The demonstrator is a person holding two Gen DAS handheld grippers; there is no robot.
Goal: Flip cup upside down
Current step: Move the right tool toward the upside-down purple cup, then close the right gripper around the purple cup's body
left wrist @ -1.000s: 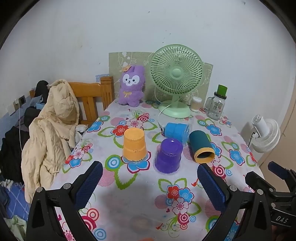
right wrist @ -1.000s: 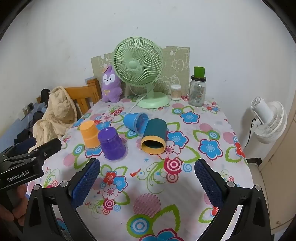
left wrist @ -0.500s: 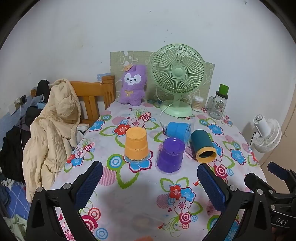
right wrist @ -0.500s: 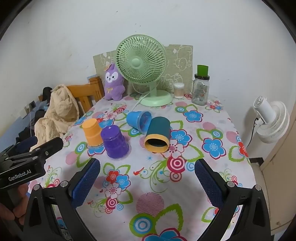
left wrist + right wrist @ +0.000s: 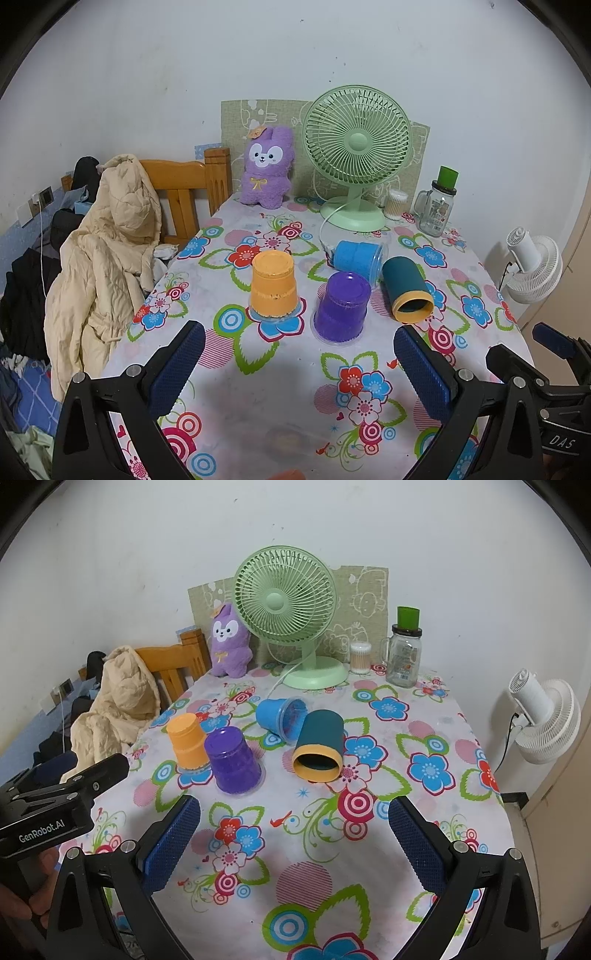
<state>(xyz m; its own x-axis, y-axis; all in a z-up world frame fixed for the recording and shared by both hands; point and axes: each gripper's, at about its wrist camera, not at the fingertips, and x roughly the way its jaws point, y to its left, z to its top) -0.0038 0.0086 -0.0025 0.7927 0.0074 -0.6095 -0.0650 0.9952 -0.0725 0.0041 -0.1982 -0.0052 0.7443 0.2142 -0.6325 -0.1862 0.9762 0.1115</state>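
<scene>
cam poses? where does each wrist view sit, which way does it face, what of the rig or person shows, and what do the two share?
Left wrist: above the near table edge, facing the back wall over the orange cup and purple cup; own left gripper open at bottom, the right gripper's tip at lower right.
Right wrist: further right, same heading, over the teal cup; own right gripper open, the left gripper and a hand at lower left.
Shared: all four cups including the blue cup, green fan, floral table.
</scene>
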